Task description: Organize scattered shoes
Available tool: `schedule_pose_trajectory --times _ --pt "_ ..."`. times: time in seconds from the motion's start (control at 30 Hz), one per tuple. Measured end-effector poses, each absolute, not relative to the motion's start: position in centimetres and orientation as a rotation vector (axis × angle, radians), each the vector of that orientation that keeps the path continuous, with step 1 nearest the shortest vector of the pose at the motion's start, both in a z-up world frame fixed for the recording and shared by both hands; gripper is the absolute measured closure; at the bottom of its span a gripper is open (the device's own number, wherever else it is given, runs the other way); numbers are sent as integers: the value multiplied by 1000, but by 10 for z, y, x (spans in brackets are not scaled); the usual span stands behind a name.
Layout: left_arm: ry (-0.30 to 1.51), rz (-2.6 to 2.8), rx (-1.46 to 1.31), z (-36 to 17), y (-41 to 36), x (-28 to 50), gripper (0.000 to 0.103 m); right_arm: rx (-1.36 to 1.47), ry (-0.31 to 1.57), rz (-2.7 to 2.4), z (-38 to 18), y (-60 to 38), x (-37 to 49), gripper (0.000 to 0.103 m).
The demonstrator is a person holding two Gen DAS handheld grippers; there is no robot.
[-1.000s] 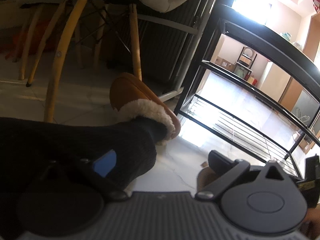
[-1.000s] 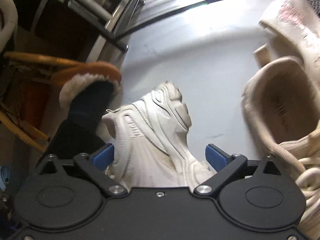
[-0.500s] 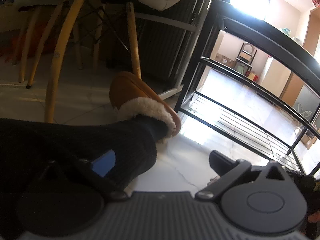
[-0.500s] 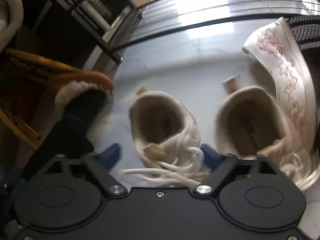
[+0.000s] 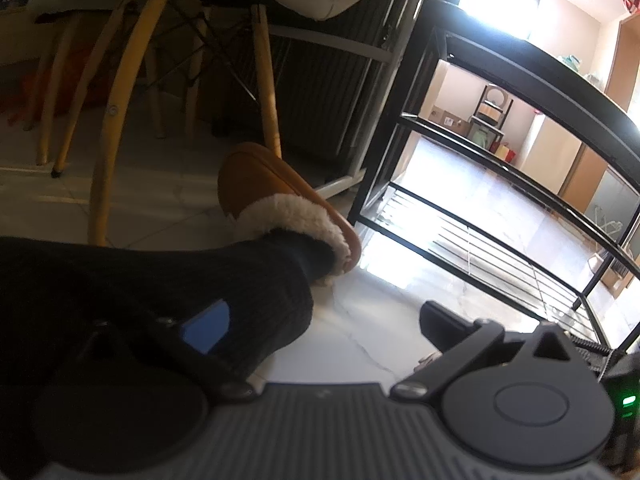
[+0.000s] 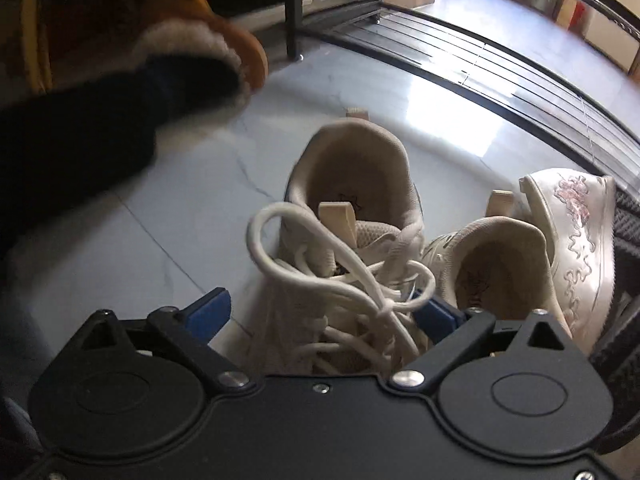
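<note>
Right tool (image 6: 324, 314) has its jaws opening, already wide, with the white sneaker (image 6: 352, 216) between the blue pads but not pressed by them; it looks like a release, shoe upright on the floor (image 6: 180, 208), heel pointing away from the tool. Its mate, a second sneaker (image 6: 500, 264), sits just to the right, touching or nearly so, with a pale embroidered shoe (image 6: 576, 240) on its side further right. To do this well: finish opening before lifting, pull the tool straight back and up so the right pad clears the loose laces (image 6: 340, 264), which loop over it and could snag and drag the shoe out of line. The shoe rack (image 6: 500, 68) is ahead, beyond the pair. Left tool (image 5: 320, 328) hangs idle, wide and empty, over bare floor, rack ahead-right. A person's leg in a tan slipper (image 5: 280, 200) stands ahead-left of both tools; keep clear of it.
</note>
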State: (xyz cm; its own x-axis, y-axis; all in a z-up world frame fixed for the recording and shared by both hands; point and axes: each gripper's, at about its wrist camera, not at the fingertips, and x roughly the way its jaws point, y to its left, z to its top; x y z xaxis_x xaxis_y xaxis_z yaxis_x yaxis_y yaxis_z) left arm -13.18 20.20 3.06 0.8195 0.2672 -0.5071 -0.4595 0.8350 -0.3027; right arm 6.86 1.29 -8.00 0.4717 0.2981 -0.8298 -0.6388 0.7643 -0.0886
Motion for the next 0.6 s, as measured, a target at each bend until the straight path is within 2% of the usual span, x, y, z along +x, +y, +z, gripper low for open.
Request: schedule_pose_trajectory --times 0.03,0.17,0.6 --pt "468 400 -431 31 202 -132 1 -439 908 590 -84 17 71 4" --pt "469 401 -432 31 202 -131 1 -470 900 533 -87 26 75 16" --pt "470 401 -436 31 203 -128 1 -239 1034 374 -76 33 86 25"
